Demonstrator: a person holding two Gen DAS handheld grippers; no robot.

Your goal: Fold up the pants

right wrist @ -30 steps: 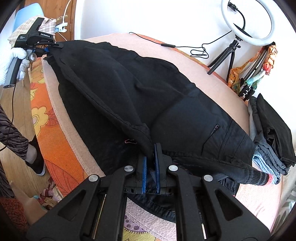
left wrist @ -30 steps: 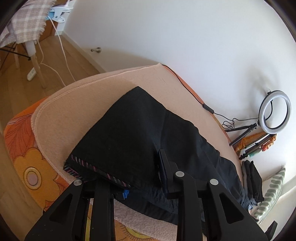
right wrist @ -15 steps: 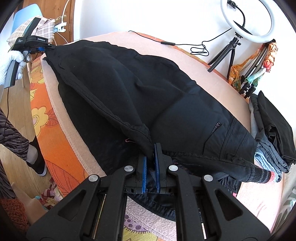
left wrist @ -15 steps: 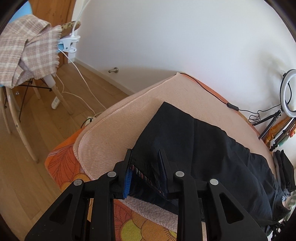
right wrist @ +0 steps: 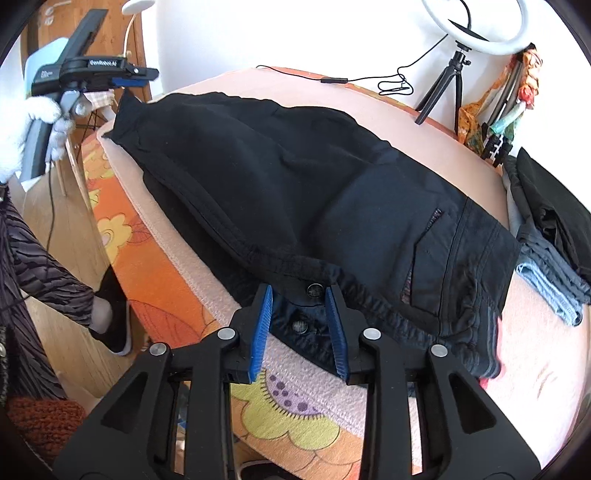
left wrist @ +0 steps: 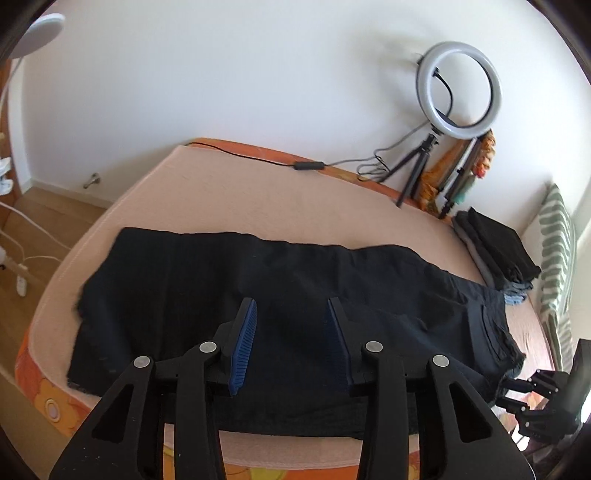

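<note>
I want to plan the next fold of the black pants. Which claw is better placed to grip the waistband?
Right. The right claw is open at the waistband button of the black pants; the left claw hangs open over the leg.

Bright daylight, blown-out white wall point(right wrist: 295, 33), heavy fisheye edge warping.

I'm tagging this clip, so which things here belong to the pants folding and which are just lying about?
In the job:
black pants
left hand-held gripper
right hand-held gripper
bed

Lying about:
ring light
folded clothes stack
striped pillow
</note>
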